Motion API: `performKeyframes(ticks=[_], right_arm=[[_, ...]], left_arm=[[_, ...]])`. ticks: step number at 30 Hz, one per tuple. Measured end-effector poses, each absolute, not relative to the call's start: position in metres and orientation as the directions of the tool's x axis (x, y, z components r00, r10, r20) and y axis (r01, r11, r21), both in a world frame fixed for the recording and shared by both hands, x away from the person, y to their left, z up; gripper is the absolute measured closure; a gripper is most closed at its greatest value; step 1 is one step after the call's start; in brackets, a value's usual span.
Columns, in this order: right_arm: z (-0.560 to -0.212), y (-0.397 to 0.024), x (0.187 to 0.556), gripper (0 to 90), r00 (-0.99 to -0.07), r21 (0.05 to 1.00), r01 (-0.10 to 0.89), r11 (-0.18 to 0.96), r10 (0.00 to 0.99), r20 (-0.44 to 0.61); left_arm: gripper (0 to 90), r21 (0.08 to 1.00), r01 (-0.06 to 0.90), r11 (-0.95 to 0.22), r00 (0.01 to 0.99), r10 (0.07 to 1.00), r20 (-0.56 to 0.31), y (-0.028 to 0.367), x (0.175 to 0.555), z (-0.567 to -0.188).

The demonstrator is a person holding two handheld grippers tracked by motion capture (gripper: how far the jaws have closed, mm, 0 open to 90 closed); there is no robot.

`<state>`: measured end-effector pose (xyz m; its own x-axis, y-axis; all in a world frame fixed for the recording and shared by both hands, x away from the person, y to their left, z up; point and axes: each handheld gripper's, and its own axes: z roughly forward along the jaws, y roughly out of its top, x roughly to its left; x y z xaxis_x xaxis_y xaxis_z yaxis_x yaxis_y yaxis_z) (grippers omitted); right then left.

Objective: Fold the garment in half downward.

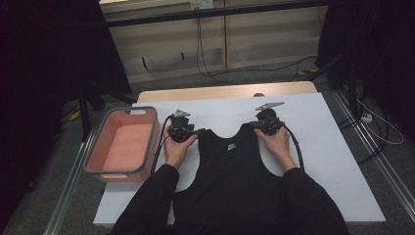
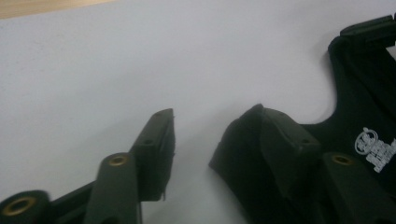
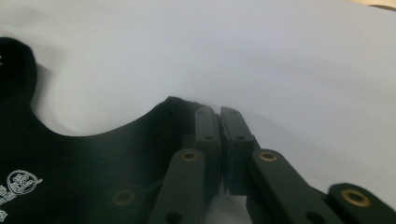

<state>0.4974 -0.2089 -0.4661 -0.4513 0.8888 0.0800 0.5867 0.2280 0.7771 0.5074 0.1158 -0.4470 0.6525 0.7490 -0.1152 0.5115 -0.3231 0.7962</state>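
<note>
Black long sleeves (image 1: pixel 147 196); black grippers (image 2: pixel 196 154), brass-coloured screws, grey three-cornered plates, trailing black cables.

Matt black cloth vest (image 1: pixel 230 171) (soft-looking)

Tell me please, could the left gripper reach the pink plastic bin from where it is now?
Probably yes: the pink plastic bin sits just beside the left gripper on the white table, with nothing between them.
</note>
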Motion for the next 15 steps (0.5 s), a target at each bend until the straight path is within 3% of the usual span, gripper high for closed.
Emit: performKeyframes(ticks=[4, 13, 15], right_arm=[[-0.4631, -0.2163, 0.4964, 86.8, -0.435, 0.778, 0.588, 0.221, 0.897, 0.074], [-0.4678, -0.2149, 0.4978, 86.7, -0.437, 0.773, 0.593, 0.225, 0.896, 0.075], [-0.4677, -0.2144, 0.4978, 86.7, -0.438, 0.773, 0.592, 0.227, 0.896, 0.073]], left_arm=[[54.2, 0.791, 0.511, -0.336, 0.656, 0.747, -0.106, 0.1148, 0.5098, -0.4496], [53.1, 0.802, 0.521, -0.292, 0.646, 0.75, -0.146, 0.1216, 0.5136, -0.4502], [53.4, 0.795, 0.511, -0.327, 0.658, 0.743, -0.117, 0.1206, 0.5133, -0.4516]])
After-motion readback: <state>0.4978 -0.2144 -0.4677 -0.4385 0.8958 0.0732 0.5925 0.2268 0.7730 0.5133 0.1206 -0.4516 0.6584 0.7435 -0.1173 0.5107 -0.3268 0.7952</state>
